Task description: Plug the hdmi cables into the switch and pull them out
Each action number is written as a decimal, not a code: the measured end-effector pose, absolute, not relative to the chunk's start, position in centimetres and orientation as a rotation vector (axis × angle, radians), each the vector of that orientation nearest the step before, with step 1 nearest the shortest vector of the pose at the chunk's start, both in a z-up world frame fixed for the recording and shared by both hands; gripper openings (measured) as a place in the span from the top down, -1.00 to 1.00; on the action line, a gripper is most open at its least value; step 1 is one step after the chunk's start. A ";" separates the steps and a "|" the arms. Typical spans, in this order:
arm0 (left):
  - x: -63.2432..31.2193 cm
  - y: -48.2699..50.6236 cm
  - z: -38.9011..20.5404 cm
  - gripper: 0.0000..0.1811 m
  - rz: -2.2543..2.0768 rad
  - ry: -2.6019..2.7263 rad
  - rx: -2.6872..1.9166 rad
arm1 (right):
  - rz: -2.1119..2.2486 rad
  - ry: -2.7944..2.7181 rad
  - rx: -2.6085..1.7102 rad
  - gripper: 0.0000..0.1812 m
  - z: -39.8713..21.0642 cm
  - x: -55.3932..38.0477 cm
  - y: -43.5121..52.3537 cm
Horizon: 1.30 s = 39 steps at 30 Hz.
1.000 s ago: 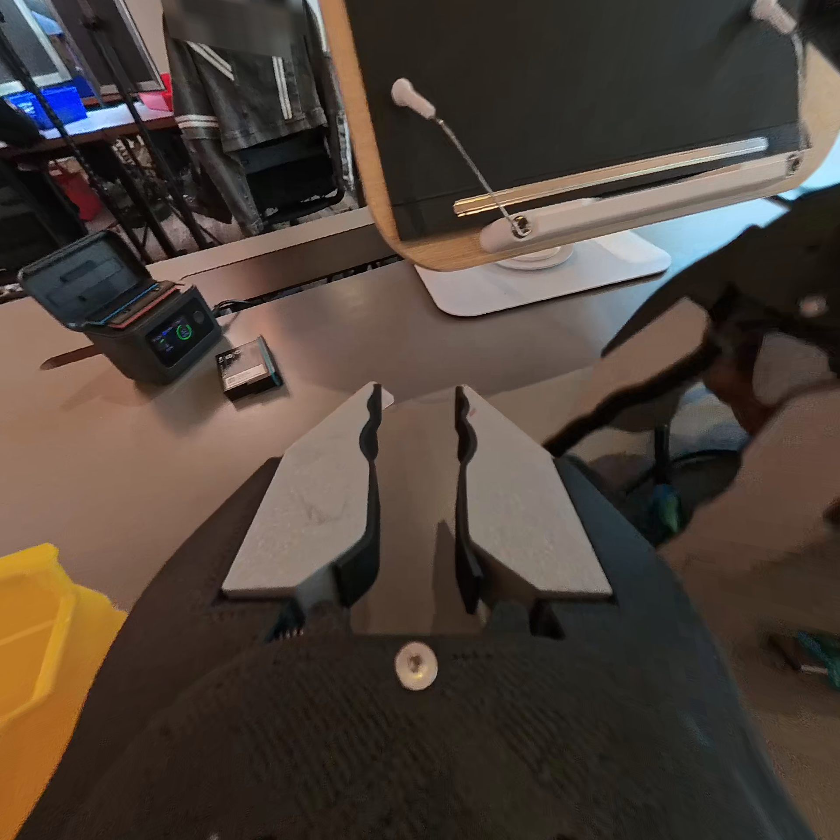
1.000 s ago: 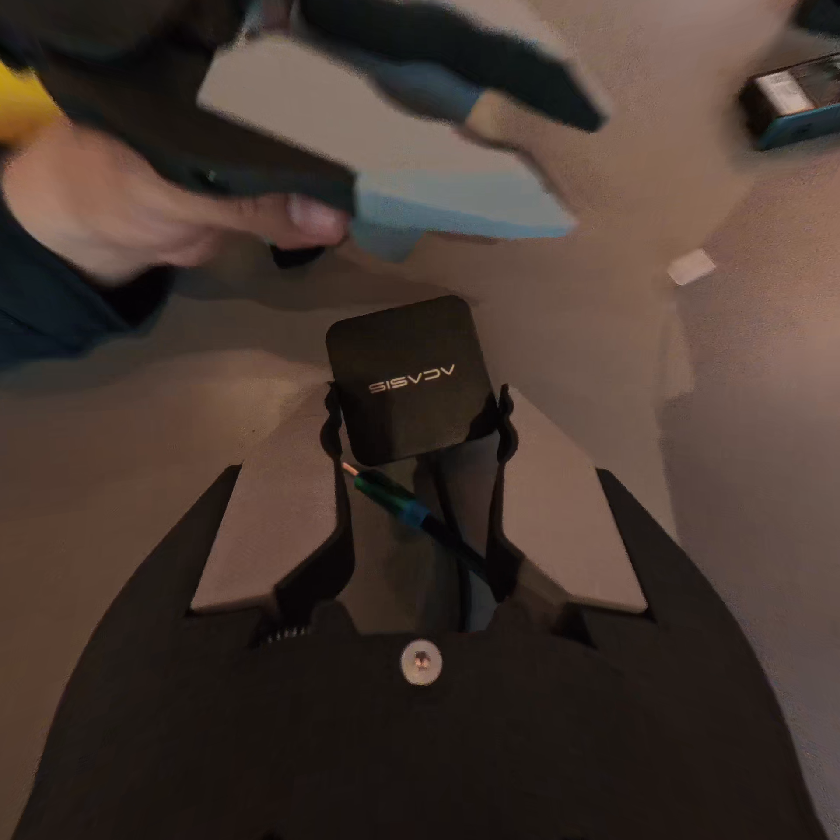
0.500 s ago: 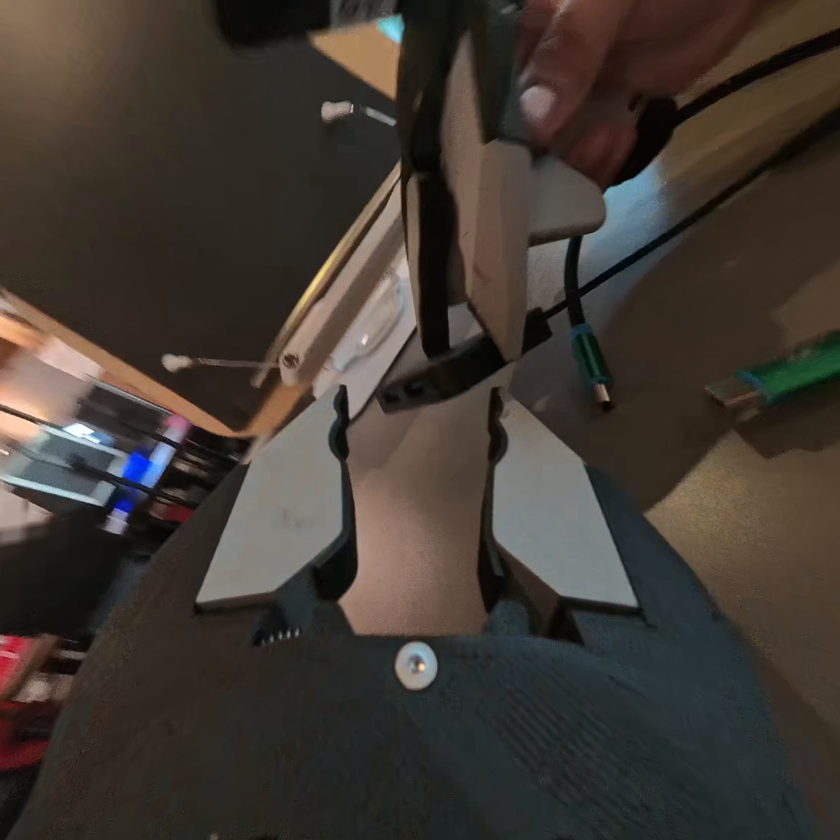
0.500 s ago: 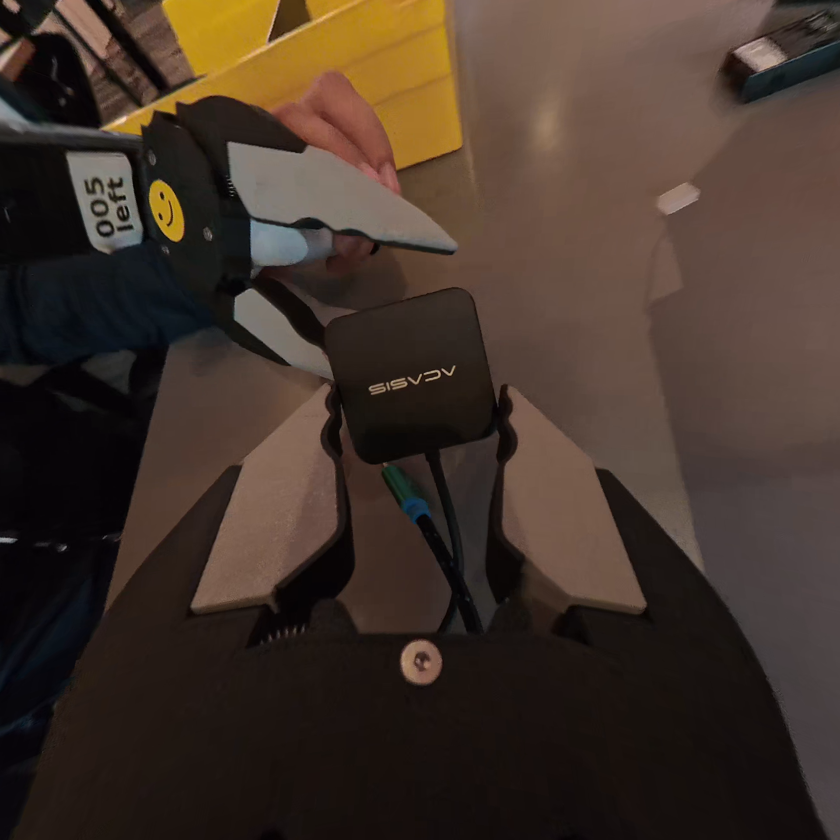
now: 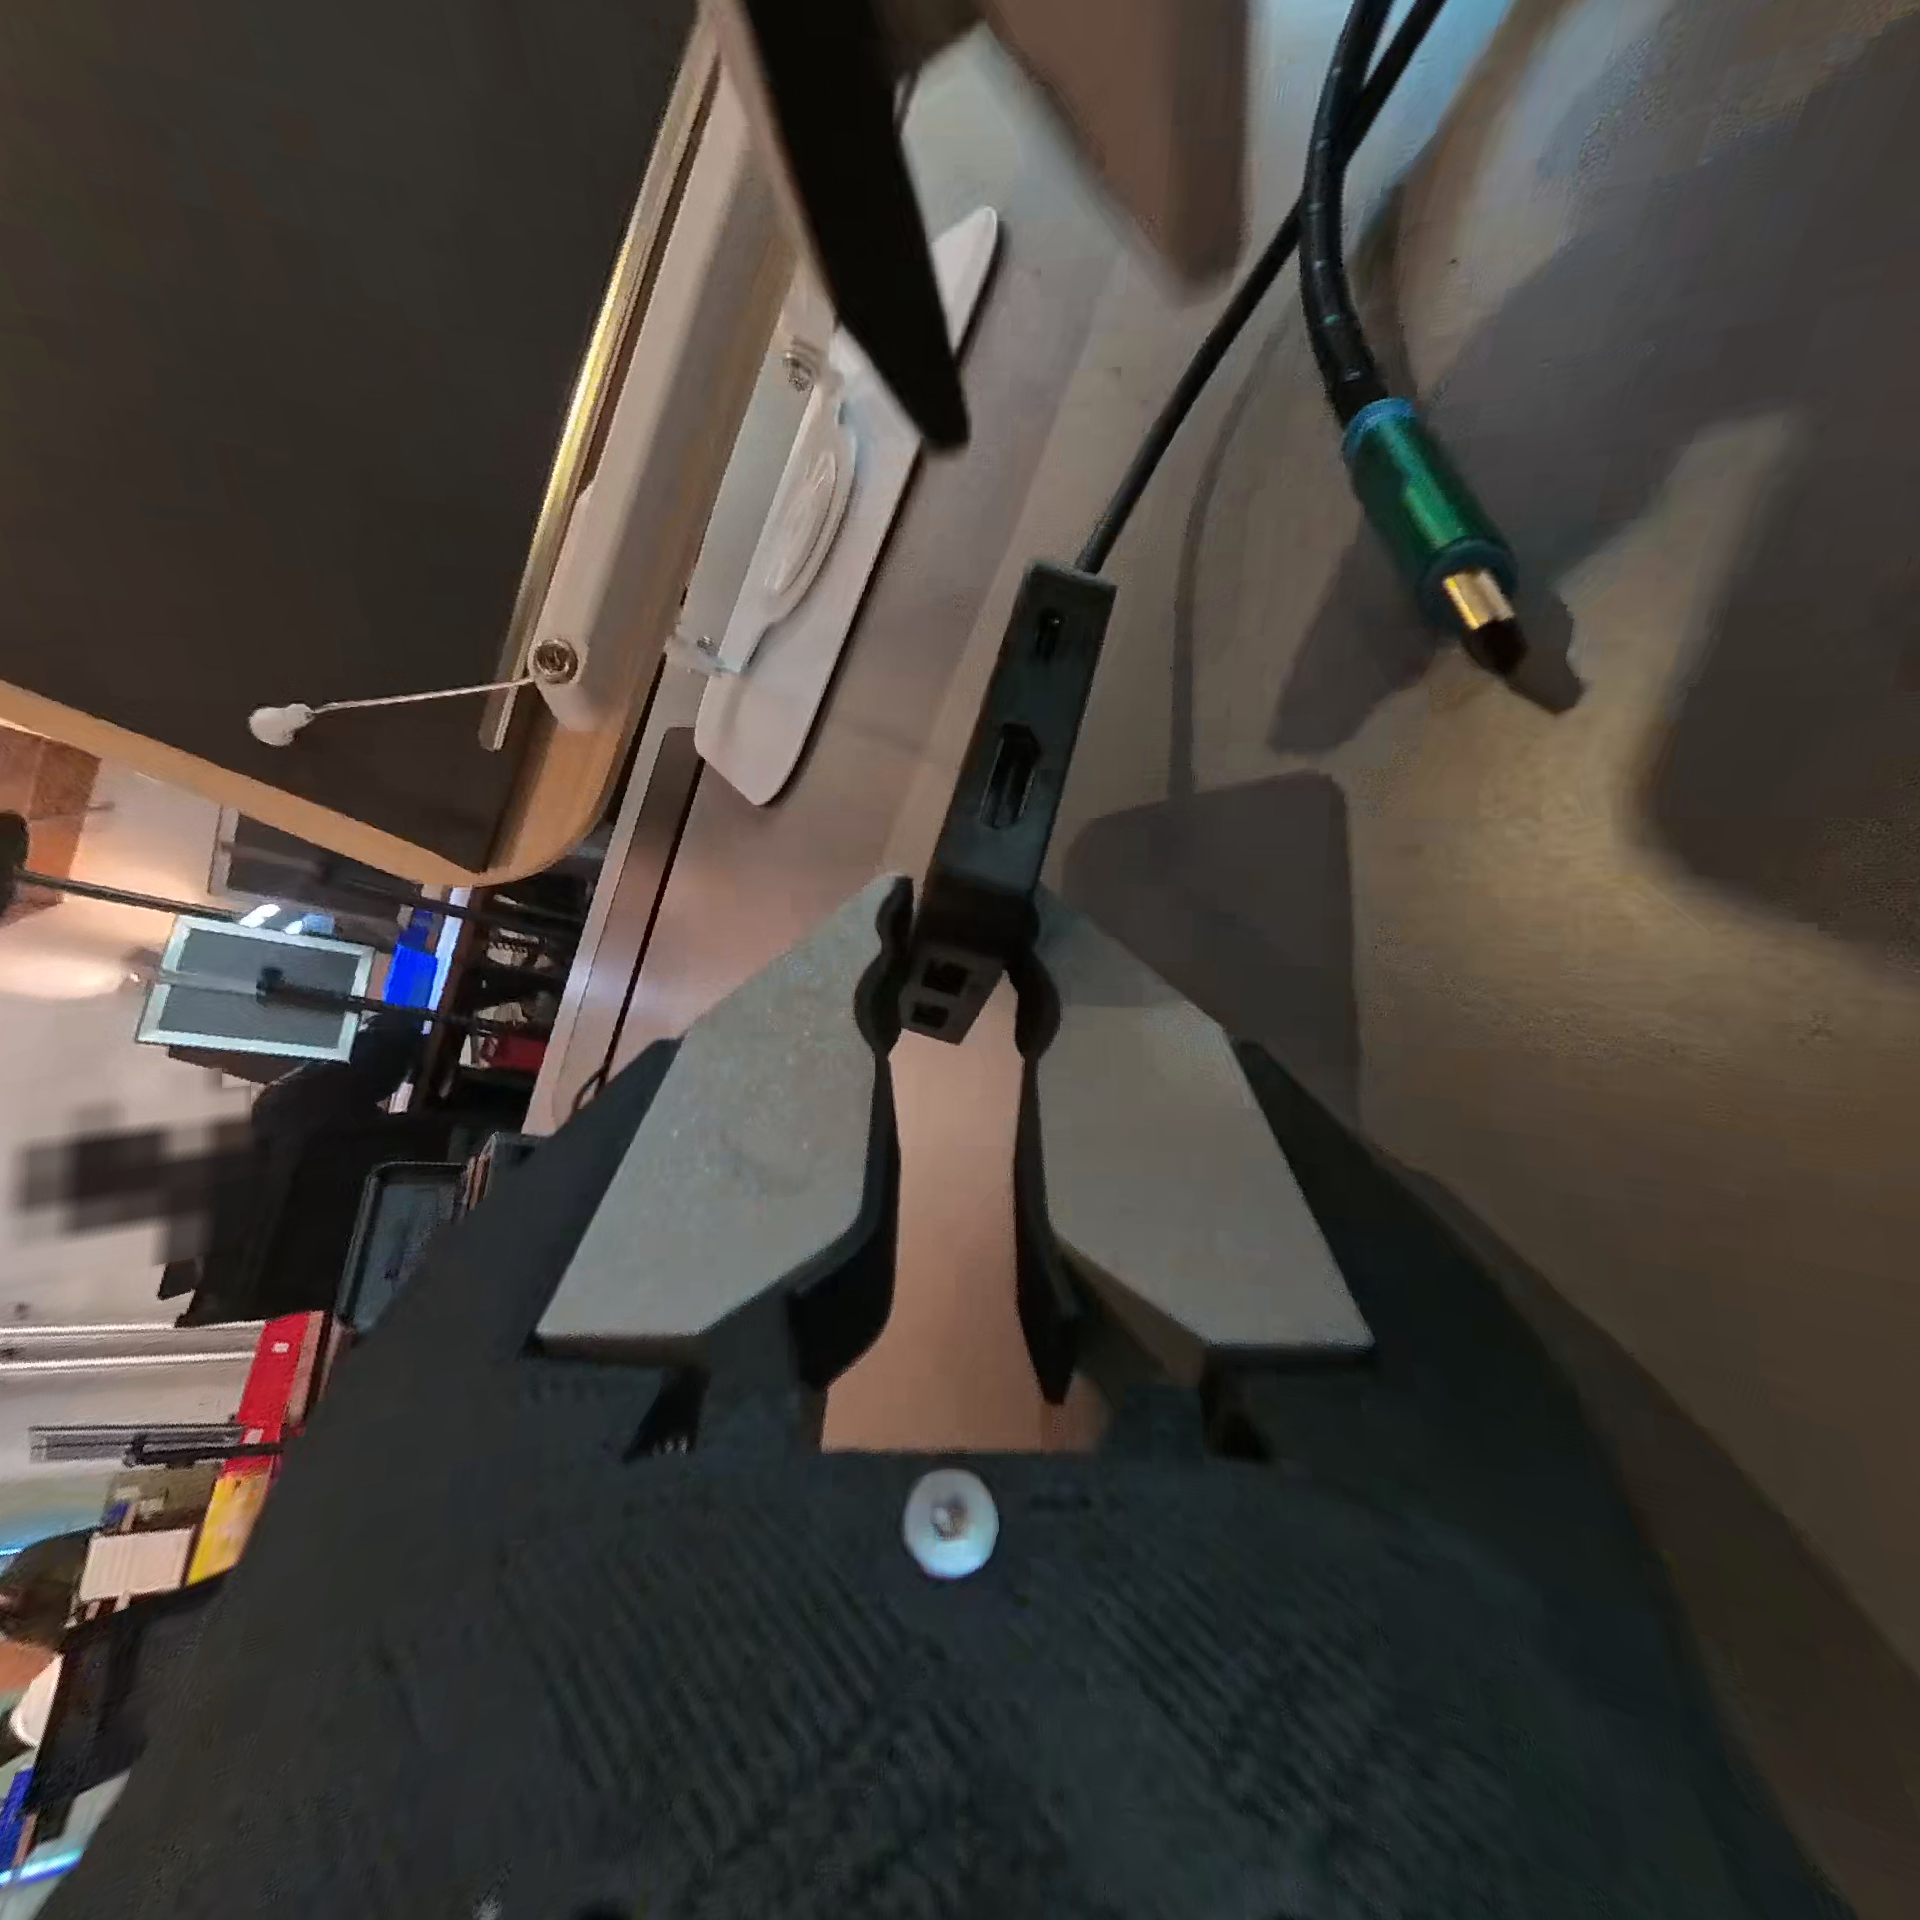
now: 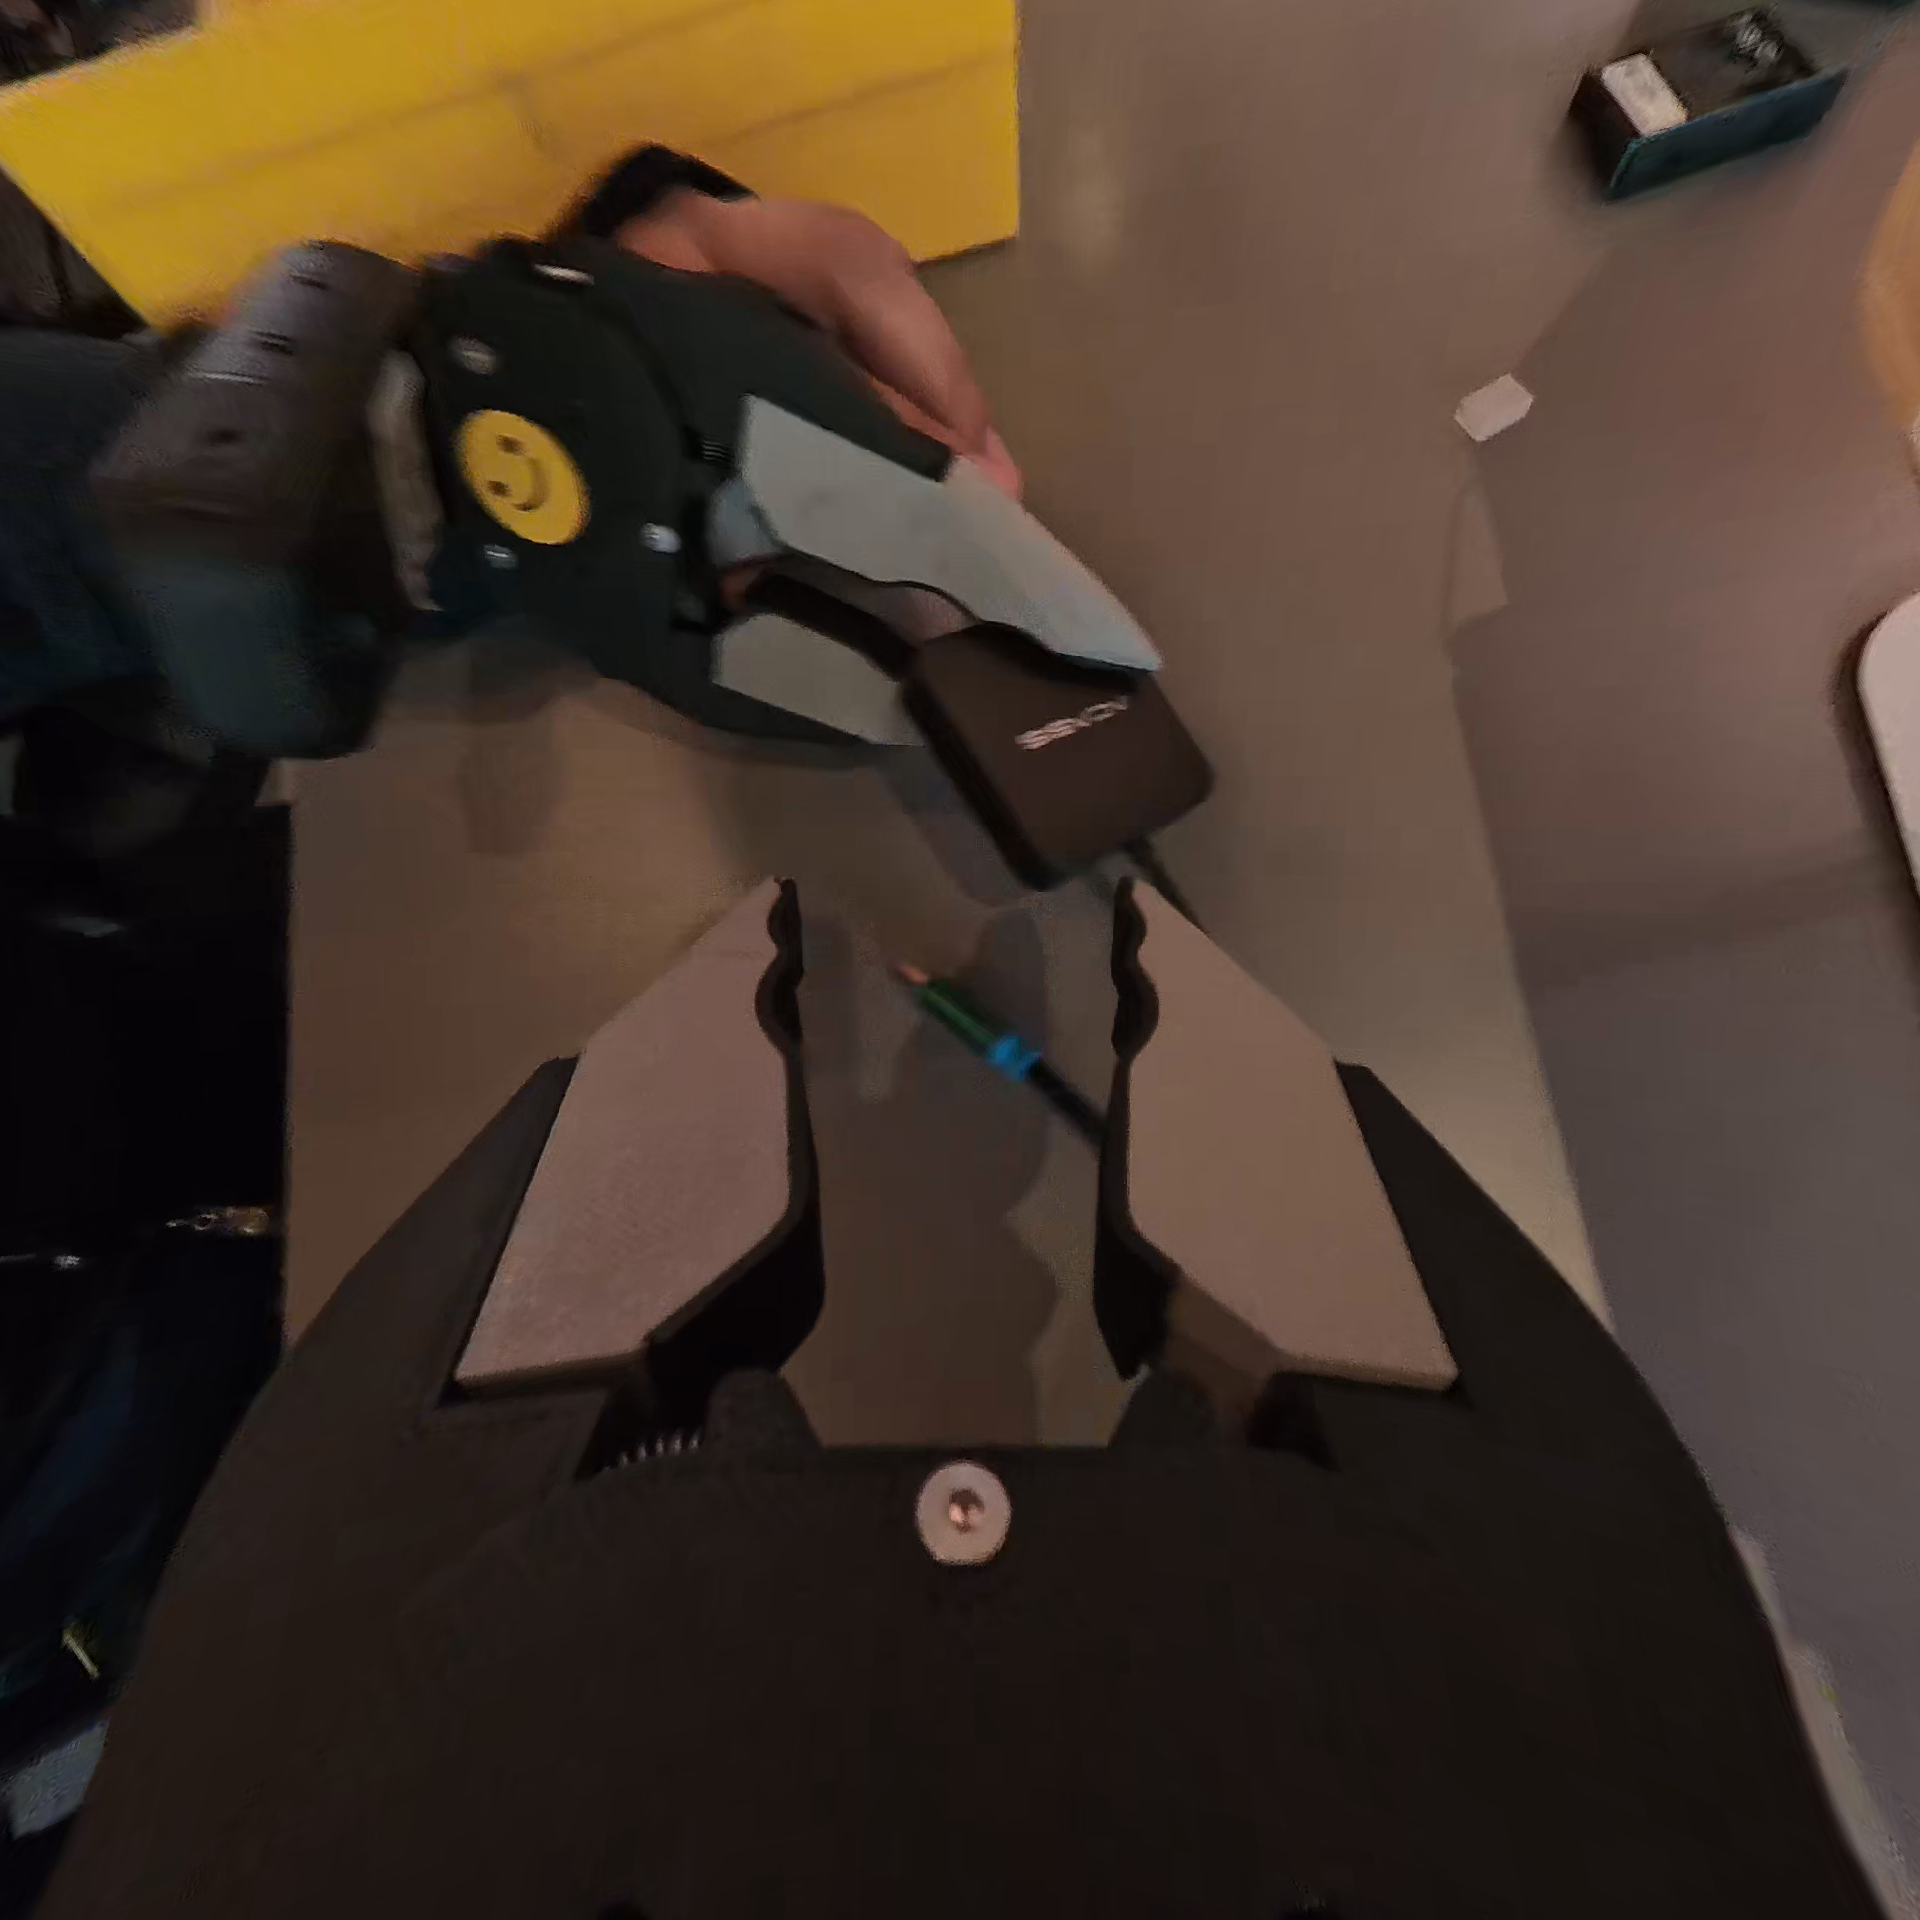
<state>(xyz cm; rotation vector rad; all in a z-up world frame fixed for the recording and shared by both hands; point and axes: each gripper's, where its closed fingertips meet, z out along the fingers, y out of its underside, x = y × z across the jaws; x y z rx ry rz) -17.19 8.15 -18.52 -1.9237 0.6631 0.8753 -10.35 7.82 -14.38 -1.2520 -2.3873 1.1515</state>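
One flat, square black switch (image 5: 997,790) with rounded corners sits clamped edge-on between the left gripper (image 5: 956,961) fingertips, above a smooth grey table (image 5: 1558,1039). One loose cable plug (image 5: 1429,520), green metal with a gold tip, lies nearby. Right gripper (image 6: 951,935) gapes wide, empty.

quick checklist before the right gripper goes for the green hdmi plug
1. Switch held by left gripper: ok, clamped at one end.
2. Right gripper open and empty: ok.
3. Green hdmi plug free on the table: ok, unplugged.
4. Hdmi port facing out, unobstructed: ok in the left wrist view.
5. Plug lined up with port: not ok, it lies off to the side.
6. Switch's own thin cable slack: cannot tell.
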 end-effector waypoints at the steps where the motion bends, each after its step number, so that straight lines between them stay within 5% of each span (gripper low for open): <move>1: -17.3 8.3 -18.5 0.83 0.876 0.659 -1.921 | 1.172 -2.361 -1.249 0.36 -13.9 -9.2 7.3; 12: -16.2 8.9 -17.7 0.82 0.883 0.685 -1.858 | 0.674 -2.247 -1.323 0.39 -21.0 -2.2 5.6; 15: -16.1 8.7 -17.4 0.83 0.905 0.700 -1.829 | 0.738 -2.213 -1.385 0.81 -21.2 -3.2 5.3; 30: -13.7 9.4 -16.7 0.88 1.103 0.886 -1.695 | 0.161 -2.176 -0.913 0.85 -17.7 -6.0 9.2; 39: -13.3 9.1 -17.5 0.88 1.014 0.921 -1.720 | 0.744 -2.275 -1.164 0.74 -20.7 -7.0 8.4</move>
